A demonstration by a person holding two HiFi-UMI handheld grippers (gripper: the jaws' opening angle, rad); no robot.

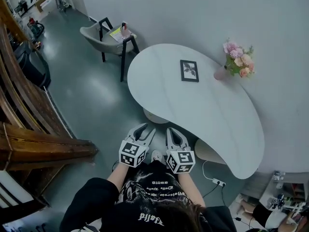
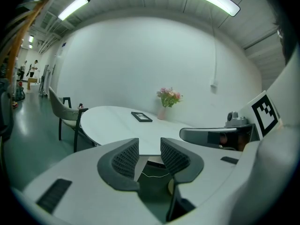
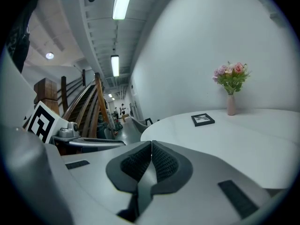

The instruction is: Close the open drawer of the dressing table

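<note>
The dressing table [image 1: 217, 110] is a white kidney-shaped top, and no drawer shows in any view. On it lie a black picture frame [image 1: 189, 70] and a pink vase of flowers [image 1: 236, 62]. Both grippers hover side by side just off the table's near edge, in front of the person's body. My left gripper [image 1: 145, 129] is open; in the left gripper view its jaws [image 2: 150, 146] stand apart with nothing between them and point at the table [image 2: 117, 121]. My right gripper [image 1: 176, 133] is shut, and its ribbed pads [image 3: 140, 161] meet with nothing held.
A grey chair [image 1: 104, 35] with black legs stands past the table's left end. A wooden staircase railing [image 1: 29, 129] runs along the left. A ribbed pedestal [image 1: 210, 151] sits under the table, and a power strip [image 1: 218, 181] with its cable lies on the floor.
</note>
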